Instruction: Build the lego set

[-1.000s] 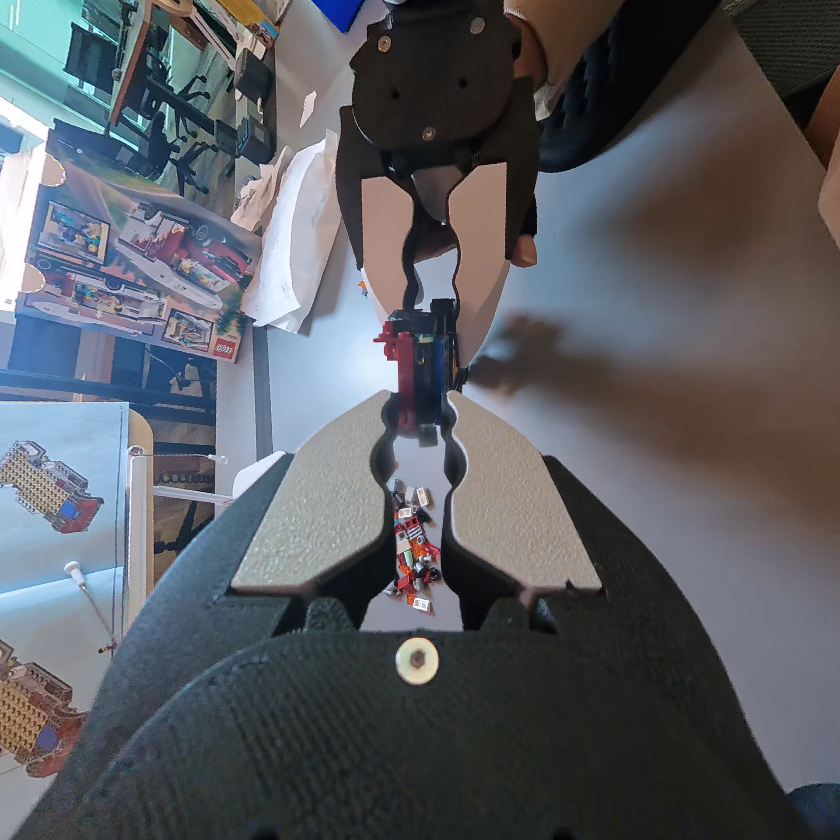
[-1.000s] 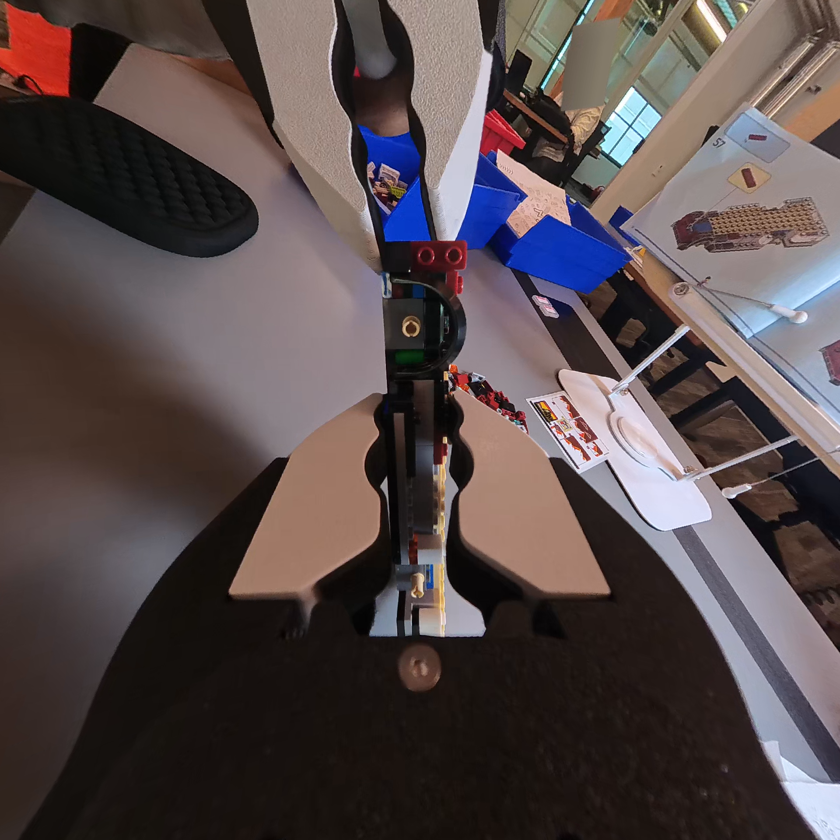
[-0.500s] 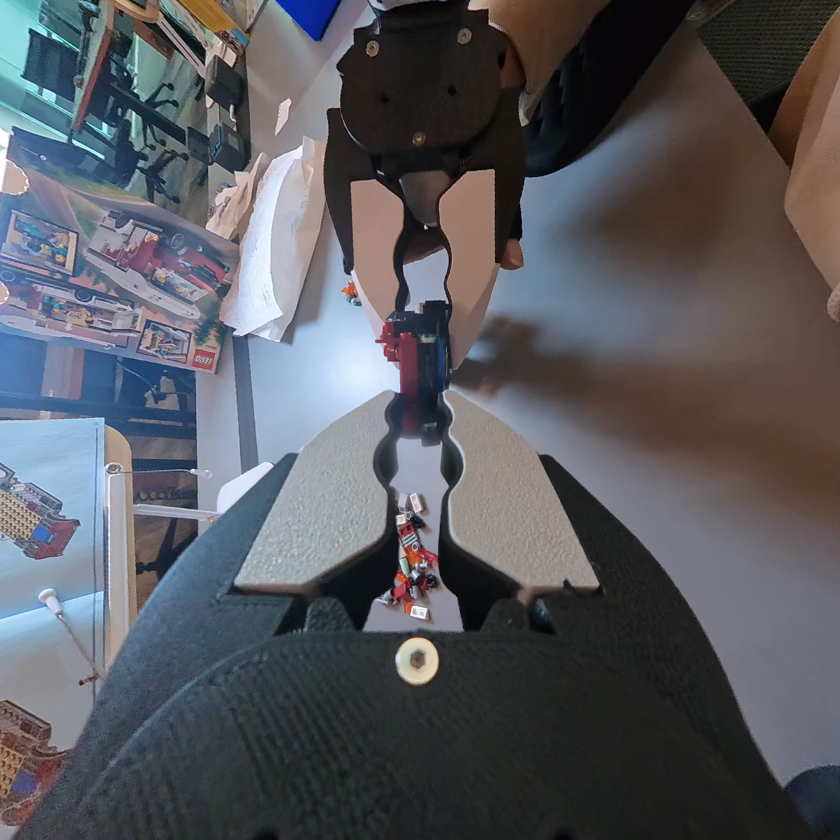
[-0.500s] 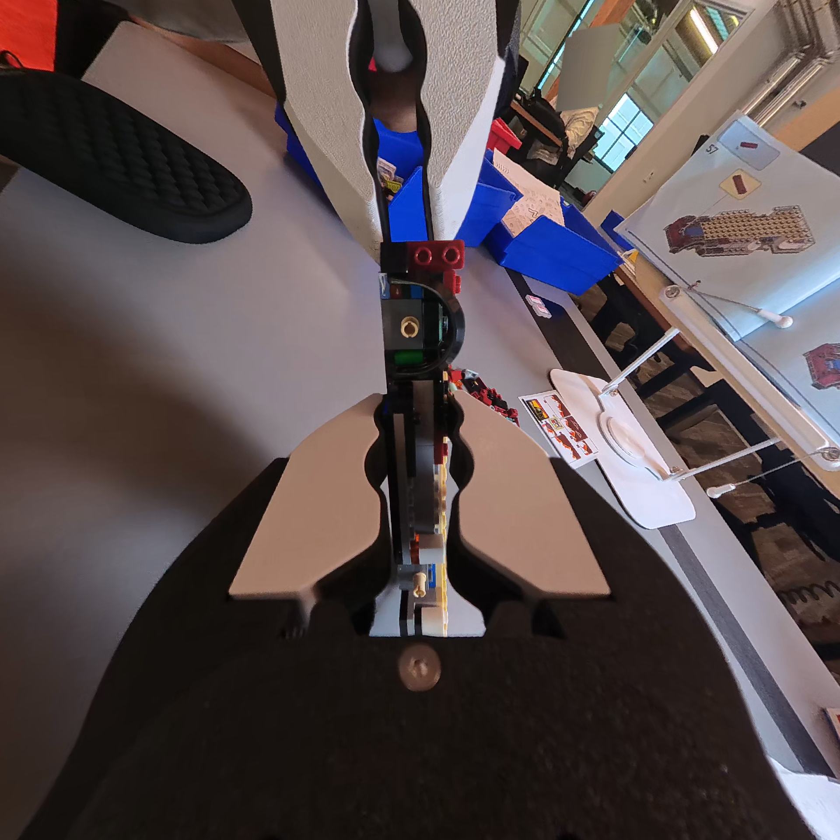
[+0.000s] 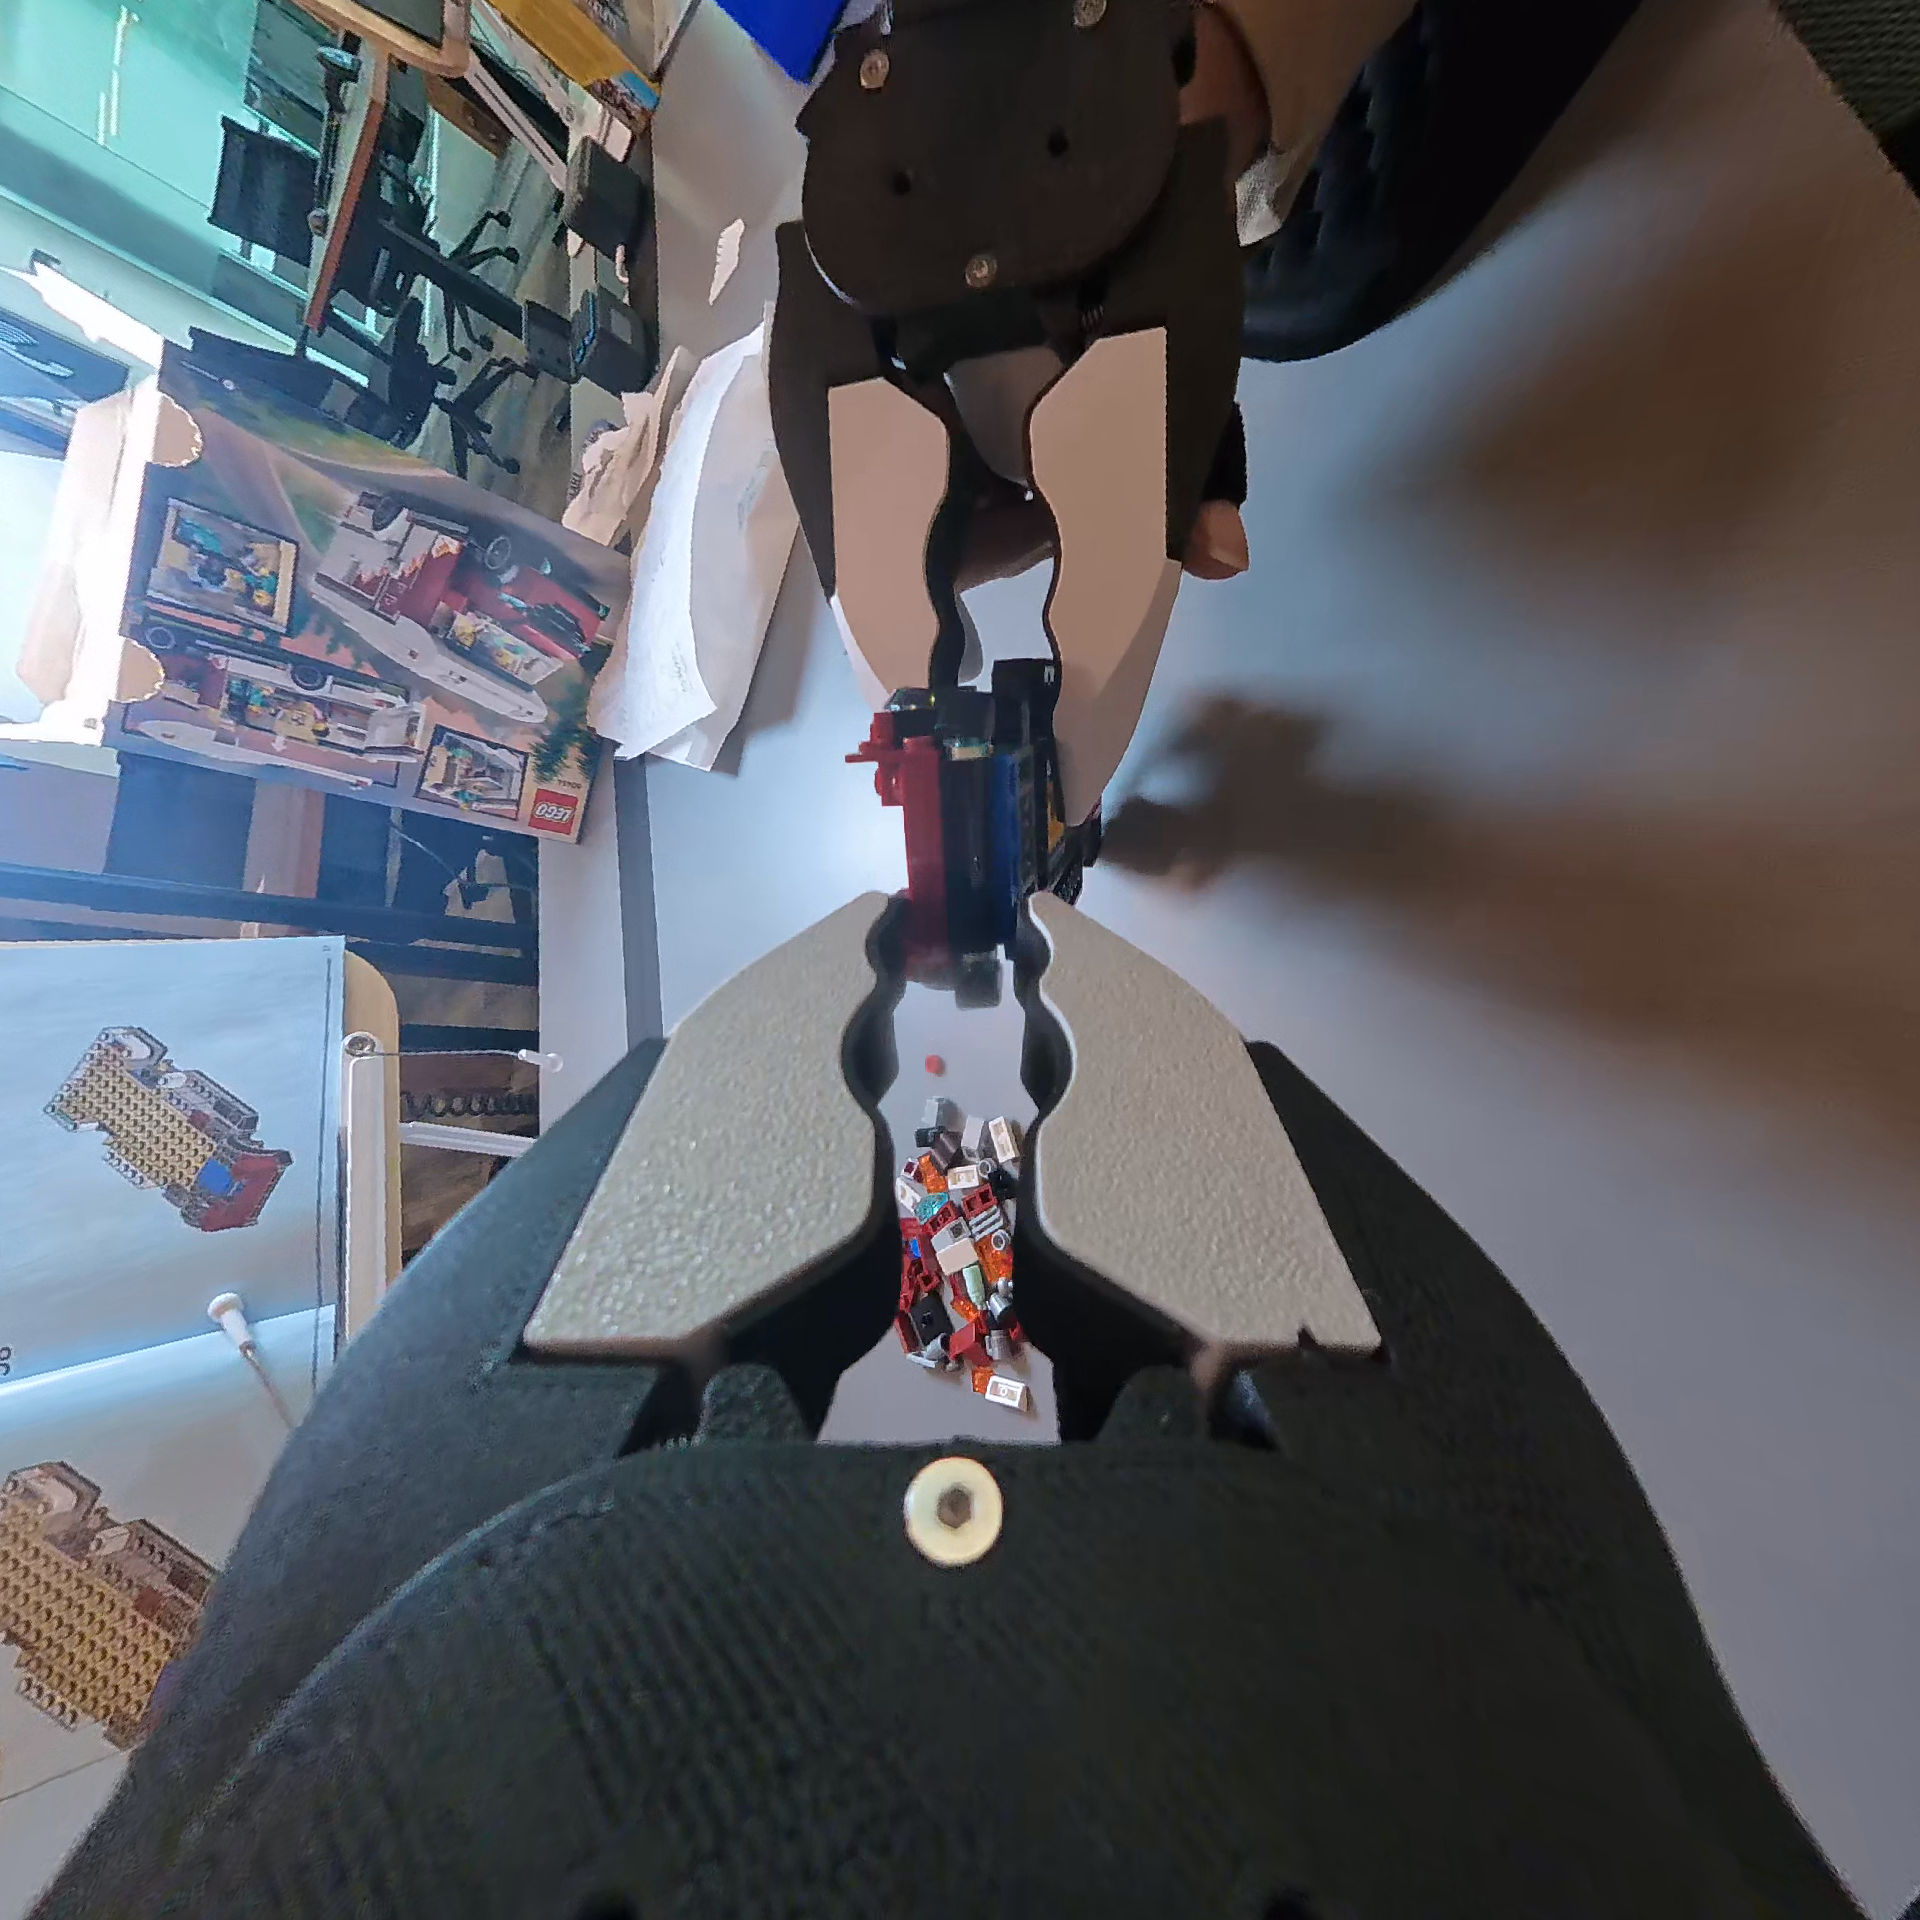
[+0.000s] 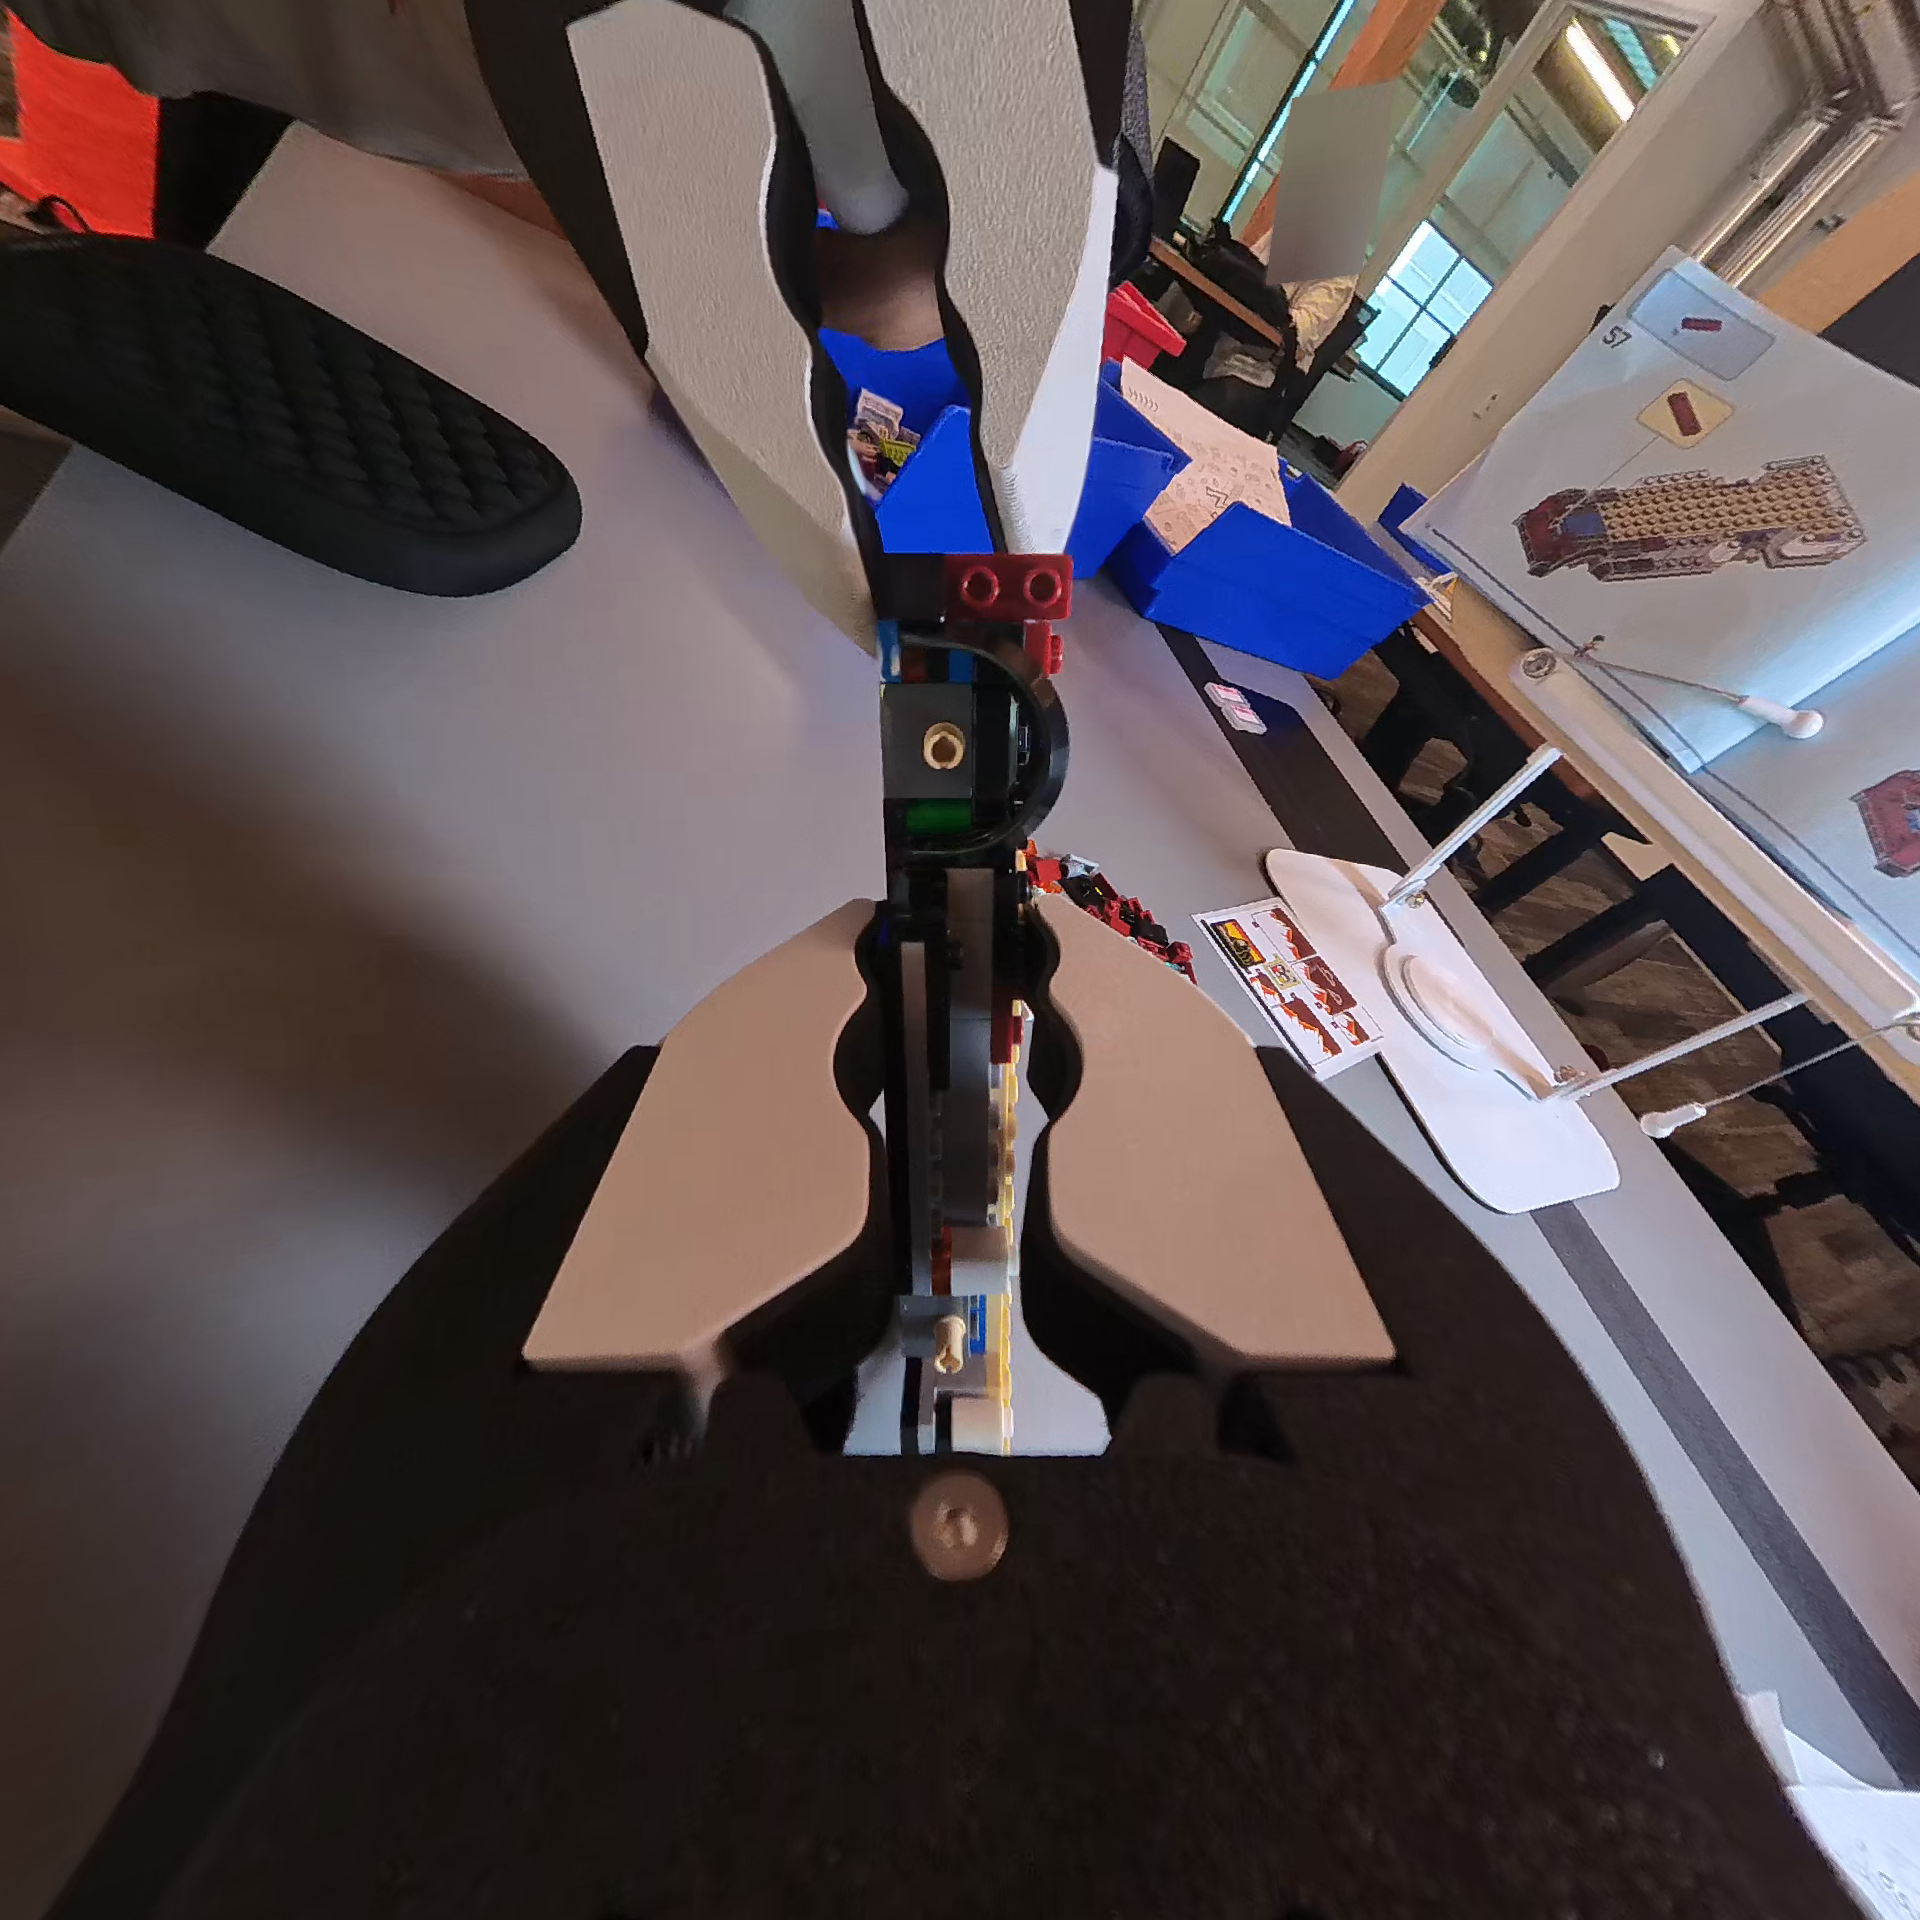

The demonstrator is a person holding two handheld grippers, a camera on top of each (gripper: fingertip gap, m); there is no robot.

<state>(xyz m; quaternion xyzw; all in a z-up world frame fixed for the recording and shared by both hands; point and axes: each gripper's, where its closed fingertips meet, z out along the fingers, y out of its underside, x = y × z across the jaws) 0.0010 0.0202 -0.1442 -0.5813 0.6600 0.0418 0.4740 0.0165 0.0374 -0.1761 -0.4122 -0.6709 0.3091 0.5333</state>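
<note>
While my right tongs squeeze the long black, red and blue toy-brick model along its sides, my left tongs sit around its far end, maybe just loose. We hold it up over the grey table, probably to keep it steady, above the pile of small loose bricks.

Left wrist view: mounted behind the left tool, looking forward along its fingers and down at the grey table, very close. Faces the right tool head-on, with a printed box off to the left. Right wrist view: mounted behind the right tool, aimed the opposite way, low across the table toward blue bins. Shared by both: the brick model between the tools, the loose brick pile, the table
</note>
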